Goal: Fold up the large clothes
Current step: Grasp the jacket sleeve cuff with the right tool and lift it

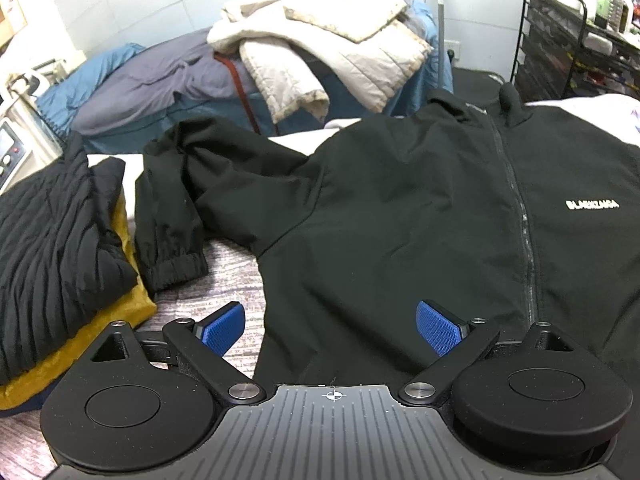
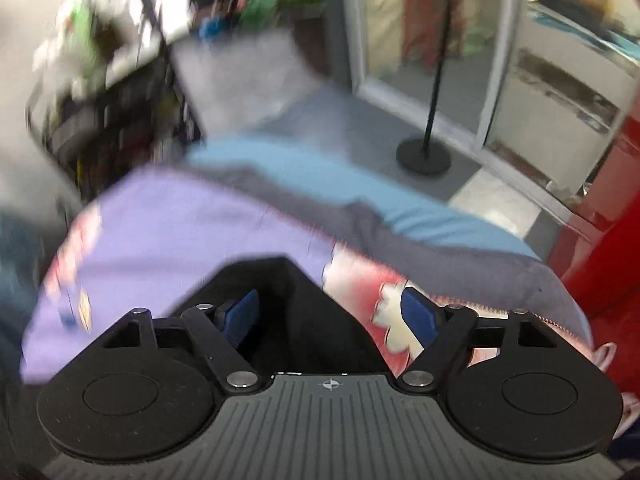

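A black zip jacket (image 1: 420,208) lies front up on the patterned bed cover (image 1: 232,264), collar far, with white chest lettering. Its left sleeve (image 1: 172,208) is bent, cuff toward me. My left gripper (image 1: 330,326) is open just above the jacket's lower hem, left pad (image 1: 222,326) over the cover, right pad (image 1: 438,326) over the jacket. My right gripper (image 2: 334,316) is open in a blurred view. A corner of black cloth (image 2: 296,304) lies between its jaws, over a lilac patterned cover (image 2: 160,224).
A folded black quilted garment (image 1: 52,240) on a mustard cushion (image 1: 100,332) sits left. A pile of beige quilted clothes (image 1: 320,40) on blue bedding (image 1: 132,80) lies behind. A black wire rack (image 1: 560,40) stands right. A lamp stand base (image 2: 424,156) and red cabinet (image 2: 612,216) are right.
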Demonstrator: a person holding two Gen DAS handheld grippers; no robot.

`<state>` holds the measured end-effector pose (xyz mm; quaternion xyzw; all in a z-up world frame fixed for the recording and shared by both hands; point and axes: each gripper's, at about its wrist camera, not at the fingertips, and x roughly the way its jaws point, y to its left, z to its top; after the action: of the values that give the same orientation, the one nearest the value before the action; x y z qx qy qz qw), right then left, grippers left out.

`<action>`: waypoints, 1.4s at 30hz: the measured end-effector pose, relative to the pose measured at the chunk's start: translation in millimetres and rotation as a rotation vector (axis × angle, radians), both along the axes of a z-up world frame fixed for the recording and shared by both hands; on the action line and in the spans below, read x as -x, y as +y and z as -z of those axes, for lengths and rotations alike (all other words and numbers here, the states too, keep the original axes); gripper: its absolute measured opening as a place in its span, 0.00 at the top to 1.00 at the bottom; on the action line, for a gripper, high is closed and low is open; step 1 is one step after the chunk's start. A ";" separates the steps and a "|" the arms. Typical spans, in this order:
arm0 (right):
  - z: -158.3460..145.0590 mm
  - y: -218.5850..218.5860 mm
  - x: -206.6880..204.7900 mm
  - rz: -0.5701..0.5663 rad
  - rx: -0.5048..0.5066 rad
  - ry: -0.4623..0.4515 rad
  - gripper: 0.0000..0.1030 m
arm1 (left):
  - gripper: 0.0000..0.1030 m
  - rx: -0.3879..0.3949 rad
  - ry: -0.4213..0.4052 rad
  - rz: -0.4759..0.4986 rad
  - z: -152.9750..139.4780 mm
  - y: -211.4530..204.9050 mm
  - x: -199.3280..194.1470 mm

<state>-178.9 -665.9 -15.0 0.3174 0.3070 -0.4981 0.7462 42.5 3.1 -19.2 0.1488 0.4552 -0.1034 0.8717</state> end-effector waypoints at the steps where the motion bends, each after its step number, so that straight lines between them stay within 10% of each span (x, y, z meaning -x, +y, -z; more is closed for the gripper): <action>1: -4.4 1.6 9.7 0.013 0.020 -0.049 0.20 | 0.00 -0.003 0.005 0.002 1.5 -1.5 0.5; 6: -20.8 21.9 61.1 0.057 0.128 -0.167 0.08 | 0.00 0.007 0.023 0.023 6.9 -14.4 2.0; 20: 57.0 70.2 109.7 0.060 -0.071 -0.373 0.11 | 0.00 0.019 0.051 0.159 10.7 -53.5 21.4; 26: 70.8 67.4 87.7 0.059 -0.062 -0.398 0.48 | 0.00 0.010 0.064 0.165 12.0 -52.0 29.4; 28: 63.8 66.4 80.0 0.048 -0.044 -0.374 0.81 | 0.00 0.017 0.073 0.154 13.3 -49.0 31.0; 34: 14.5 46.4 86.6 0.034 -0.053 -0.429 0.85 | 0.00 0.026 0.099 0.132 19.9 -39.8 33.0; 42: -38.4 16.1 93.6 0.023 0.027 -0.209 0.86 | 0.00 0.047 0.108 0.095 25.0 -25.9 27.4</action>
<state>-272.5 -649.8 23.4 0.3611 0.2172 -0.4751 0.7725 15.1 -22.8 -44.3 0.1441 0.4916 -0.1633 0.8432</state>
